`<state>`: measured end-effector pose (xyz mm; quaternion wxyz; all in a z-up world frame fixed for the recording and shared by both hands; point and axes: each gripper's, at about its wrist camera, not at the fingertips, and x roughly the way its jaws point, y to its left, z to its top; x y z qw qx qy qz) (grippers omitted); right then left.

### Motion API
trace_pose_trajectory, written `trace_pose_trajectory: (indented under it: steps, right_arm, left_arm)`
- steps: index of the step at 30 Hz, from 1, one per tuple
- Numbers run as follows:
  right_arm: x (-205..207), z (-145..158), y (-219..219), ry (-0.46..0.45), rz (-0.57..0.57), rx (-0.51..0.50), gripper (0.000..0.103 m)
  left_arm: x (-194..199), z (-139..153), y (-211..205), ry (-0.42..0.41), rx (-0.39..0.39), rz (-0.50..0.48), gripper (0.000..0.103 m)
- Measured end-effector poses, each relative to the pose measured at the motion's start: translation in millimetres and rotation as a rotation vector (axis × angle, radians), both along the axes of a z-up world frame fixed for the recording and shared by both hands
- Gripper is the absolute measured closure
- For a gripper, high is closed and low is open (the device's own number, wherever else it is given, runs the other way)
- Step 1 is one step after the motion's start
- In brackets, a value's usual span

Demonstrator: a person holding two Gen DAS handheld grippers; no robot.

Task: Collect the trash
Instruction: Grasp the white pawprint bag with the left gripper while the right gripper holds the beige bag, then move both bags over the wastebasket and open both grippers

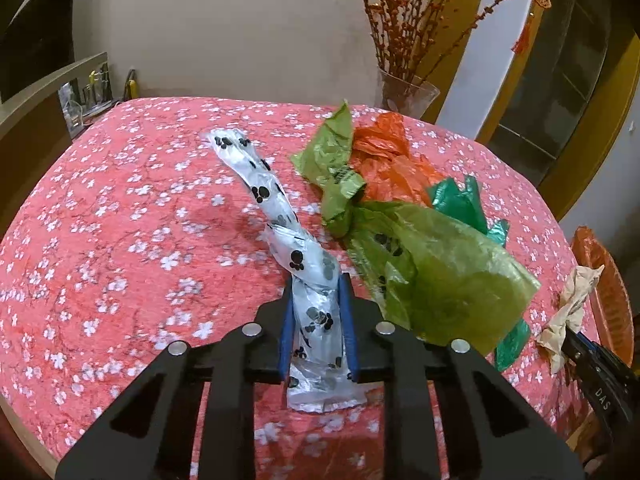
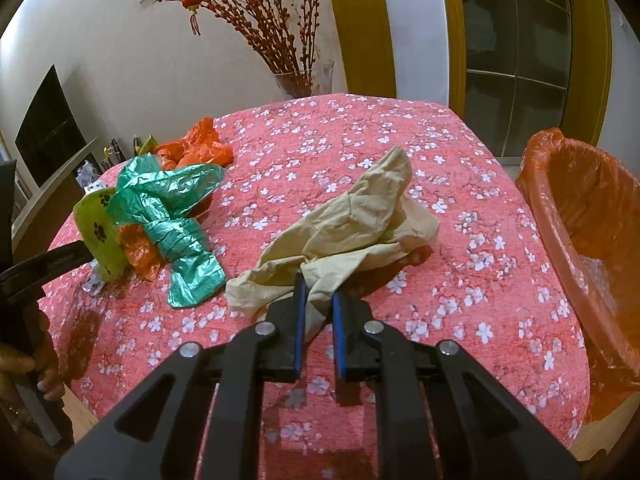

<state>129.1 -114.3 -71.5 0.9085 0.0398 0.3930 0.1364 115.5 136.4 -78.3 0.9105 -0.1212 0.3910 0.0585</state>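
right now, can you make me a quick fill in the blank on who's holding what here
1. The left gripper is shut on the white bag printed with black ____.
2. The right gripper is shut on a crumpled ____ bag.
3. The bin beside the table has an ____ liner.

Missing: paw prints; beige; orange

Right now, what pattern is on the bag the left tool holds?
Black paw prints on the white bag, clearest in left wrist view.

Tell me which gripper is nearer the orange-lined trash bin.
Right. The right gripper, shut on the beige bag, has the trash bin just off its right side. The left gripper, shut on the paw-print bag, is farther left across the table.
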Motion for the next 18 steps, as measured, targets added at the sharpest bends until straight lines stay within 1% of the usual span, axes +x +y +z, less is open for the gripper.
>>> trace_pose_trajectory:
  steps: [6, 9, 14, 18]
  right_arm:
    - [-1, 5, -6, -0.018, -0.019, -0.009, 0.09]
    - [-1, 9, -12, -0.03, -0.037, -0.008, 0.09]
    - [-1, 15, -26, -0.052, -0.071, -0.002, 0.09]
    - [-3, 19, -39, -0.07, -0.102, 0.002, 0.09]
  left_arm:
    - [-5, 5, 14, -0.013, 0.012, 0.028, 0.083]
    - [-7, 16, 18, -0.037, 0.016, 0.03, 0.083]
    - [-7, 36, 9, -0.083, 0.022, 0.004, 0.083]
    - [-9, 50, -6, -0.116, 0.028, -0.043, 0.083]
